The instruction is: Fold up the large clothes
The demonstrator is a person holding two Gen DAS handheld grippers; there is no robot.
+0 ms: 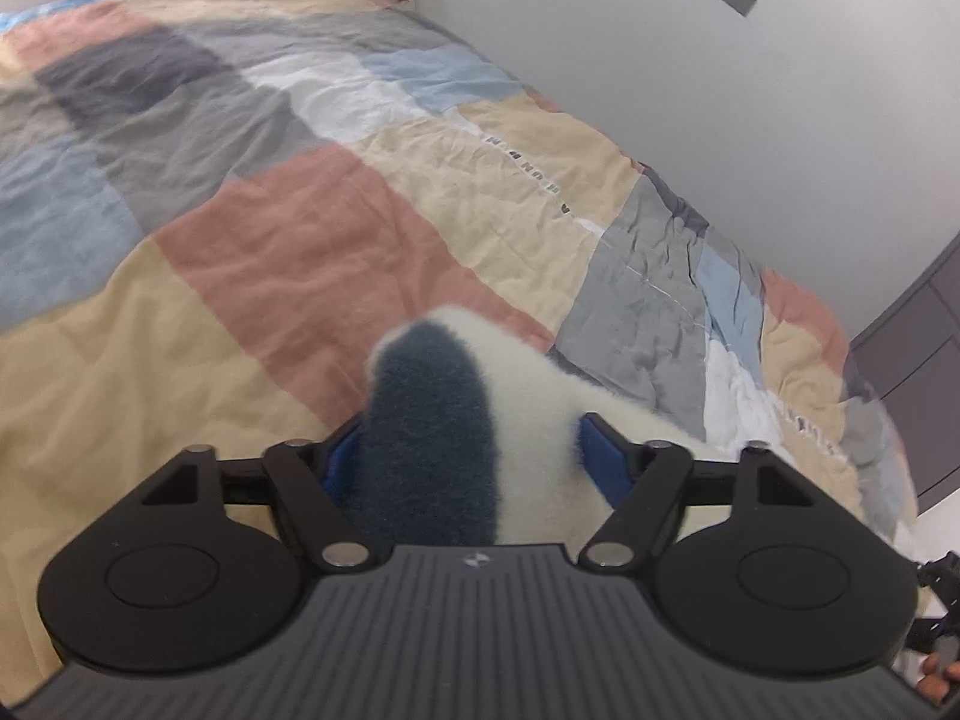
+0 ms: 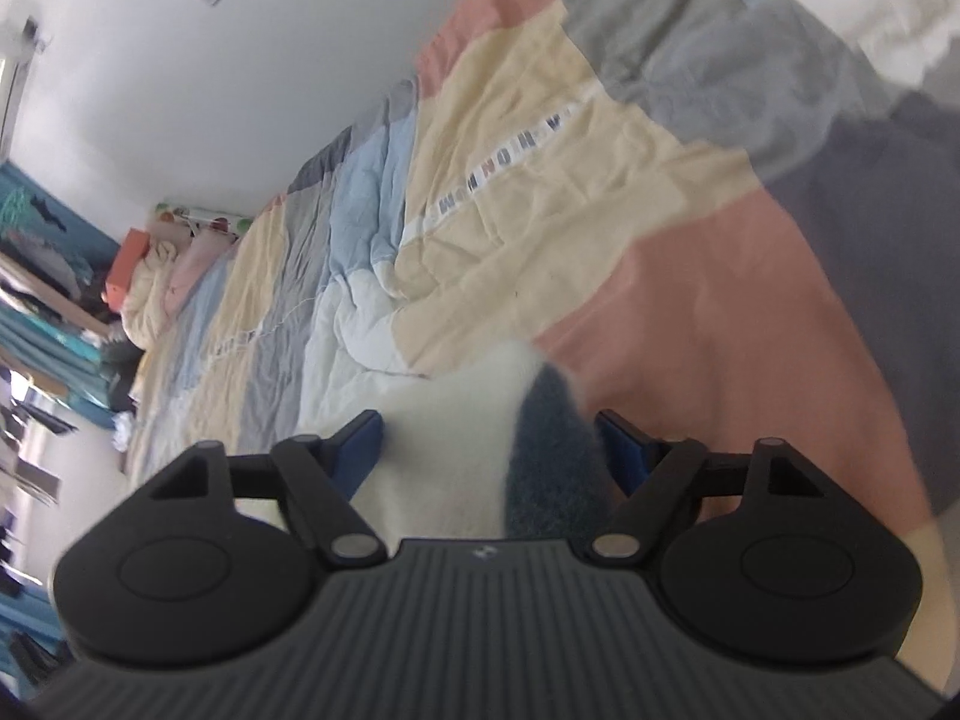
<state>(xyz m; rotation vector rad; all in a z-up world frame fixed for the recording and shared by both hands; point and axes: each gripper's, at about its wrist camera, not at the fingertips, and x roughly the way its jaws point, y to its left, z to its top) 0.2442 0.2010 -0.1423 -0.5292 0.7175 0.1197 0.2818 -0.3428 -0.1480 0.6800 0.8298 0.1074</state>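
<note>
Nearest, the left gripper (image 1: 474,450) pinched a bunched fold of the fuzzy white-and-navy garment (image 1: 528,420) between its blue pads, the right gripper (image 2: 489,450) likewise clamped on that garment (image 2: 456,438), both held above the patchwork quilt (image 1: 270,228) stretching toward the wall-side edge.

My left gripper (image 1: 474,450) and right gripper (image 2: 489,450) each clamp a fold of fluffy white-and-navy fleece garment (image 1: 528,420).
</note>
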